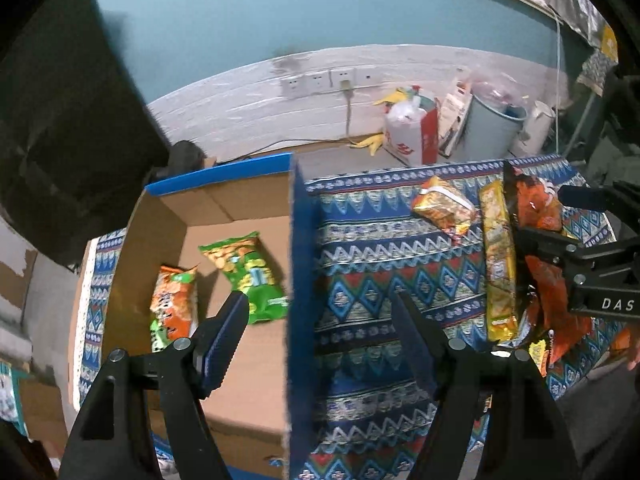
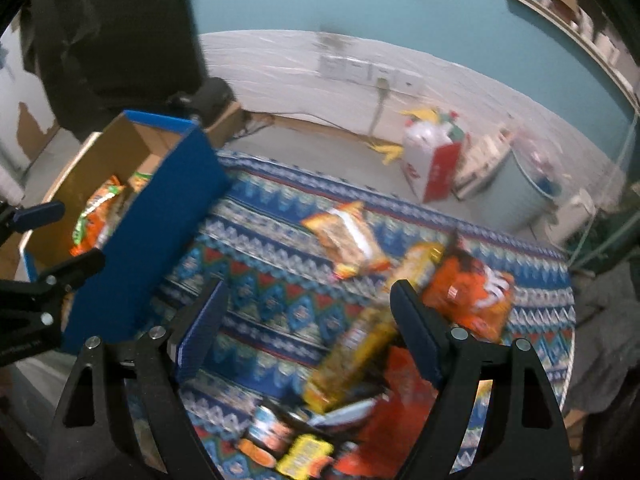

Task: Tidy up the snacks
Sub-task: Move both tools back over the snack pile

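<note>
Two grippers – left [image 1: 320, 312], right [image 2: 308, 308] – fingers apart, empty | yellow pack [image 1: 498, 260] lengthwise, pointing away

Left gripper [image 1: 320, 312] points steeply down, jaws apart and empty, straddling the blue wall of the box [image 1: 298, 280]: its left finger [image 1: 224, 340] hangs over the box interior, its right finger [image 1: 416, 344] outside the box. Right gripper [image 2: 308, 320] is also pitched steeply down, well to the right of the box [image 2: 160, 216], jaws wide and nothing gripped, both blue pads [image 2: 200, 328] bare. From the left wrist view the right gripper [image 1: 560, 216] shows at the far right edge, fingers spread.
</note>
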Motion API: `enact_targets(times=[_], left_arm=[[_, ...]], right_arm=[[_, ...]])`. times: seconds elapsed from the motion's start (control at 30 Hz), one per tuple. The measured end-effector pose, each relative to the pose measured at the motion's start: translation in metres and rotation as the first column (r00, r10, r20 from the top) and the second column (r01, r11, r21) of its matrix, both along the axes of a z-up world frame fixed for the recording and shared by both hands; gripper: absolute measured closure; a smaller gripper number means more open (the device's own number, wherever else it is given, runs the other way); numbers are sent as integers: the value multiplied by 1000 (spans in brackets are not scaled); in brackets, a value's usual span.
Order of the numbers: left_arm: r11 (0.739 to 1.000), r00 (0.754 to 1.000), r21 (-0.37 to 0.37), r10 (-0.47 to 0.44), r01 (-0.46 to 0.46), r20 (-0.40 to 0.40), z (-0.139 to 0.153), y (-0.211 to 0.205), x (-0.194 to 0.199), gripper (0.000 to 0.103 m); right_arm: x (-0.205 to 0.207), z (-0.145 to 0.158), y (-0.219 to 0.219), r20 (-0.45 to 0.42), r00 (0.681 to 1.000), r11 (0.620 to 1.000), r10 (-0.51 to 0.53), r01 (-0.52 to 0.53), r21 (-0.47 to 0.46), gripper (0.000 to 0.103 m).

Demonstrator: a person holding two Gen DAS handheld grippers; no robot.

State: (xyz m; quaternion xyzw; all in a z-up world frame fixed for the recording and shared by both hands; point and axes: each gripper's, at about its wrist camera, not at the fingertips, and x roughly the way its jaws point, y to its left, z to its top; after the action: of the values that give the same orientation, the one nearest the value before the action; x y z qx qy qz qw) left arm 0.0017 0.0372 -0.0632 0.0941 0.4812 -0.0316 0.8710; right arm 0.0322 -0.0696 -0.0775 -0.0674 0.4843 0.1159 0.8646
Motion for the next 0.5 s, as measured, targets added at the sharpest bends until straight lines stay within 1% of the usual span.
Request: enact_targets(times=[0.17, 0.27, 0.5], left_arm=[[997, 997, 28, -72, 72, -17, -8, -32, -2, 28], [992, 993, 48, -115, 116, -25, -14, -49, -3, 28], [983, 979, 27, -179, 182, -100, -35, -80, -5, 28]], right_arm=[[-10, -9, -38, -26, 997, 997, -67, 66, -26, 21], [-15, -21, -60, -59, 991, 992, -119, 116, -52, 21], [-26, -54, -97, -156, 967, 978, -203, 193, -77, 21]])
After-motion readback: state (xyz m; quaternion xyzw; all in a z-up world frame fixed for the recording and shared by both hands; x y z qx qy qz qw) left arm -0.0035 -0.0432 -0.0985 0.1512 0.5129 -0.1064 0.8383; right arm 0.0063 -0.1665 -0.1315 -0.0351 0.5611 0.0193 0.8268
